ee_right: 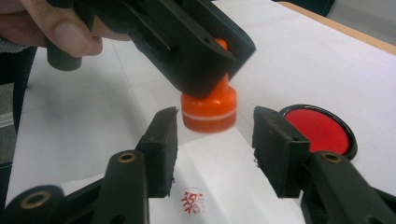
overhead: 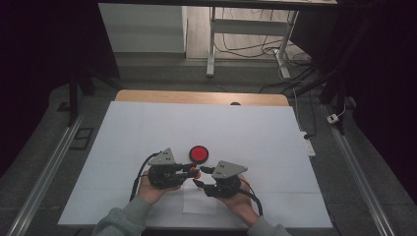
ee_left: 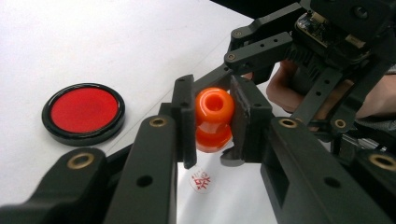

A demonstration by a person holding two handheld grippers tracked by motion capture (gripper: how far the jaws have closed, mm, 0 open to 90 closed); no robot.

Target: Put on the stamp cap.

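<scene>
In the high view, a person's two hands hold the grippers side by side over a white-covered table (overhead: 147,128). The left gripper (overhead: 193,172) is clamped on an orange stamp (overhead: 196,173), and the right gripper (overhead: 200,177), its jaws spread, points at that stamp from just beside it. A round black ink pad dish (overhead: 199,154) filled with red ink sits just beyond the two gripper tips, and a small sheet of paper (overhead: 199,202) lies on the table beneath them. In the left gripper view, the gripper's two jaws press on either side of the stamp's rounded orange knob (ee_left: 214,117), which has a hollow in its top. The ink pad (ee_left: 84,112) lies to the left of the jaws, apart from them, its red surface level inside the black rim. Below the stamp, a round red seal print (ee_left: 202,180) shows on the paper; its characters are too small to read. In the right gripper view, the right gripper's jaws stand apart with nothing between the pads, and the stamp's orange base (ee_right: 208,111), ringed by a pale band, hangs just ahead of the gap above the paper. The ink pad (ee_right: 320,129) lies to the right behind the right-hand jaw. The red seal print (ee_right: 192,201) sits on the paper between the jaws, unreadable.
</scene>
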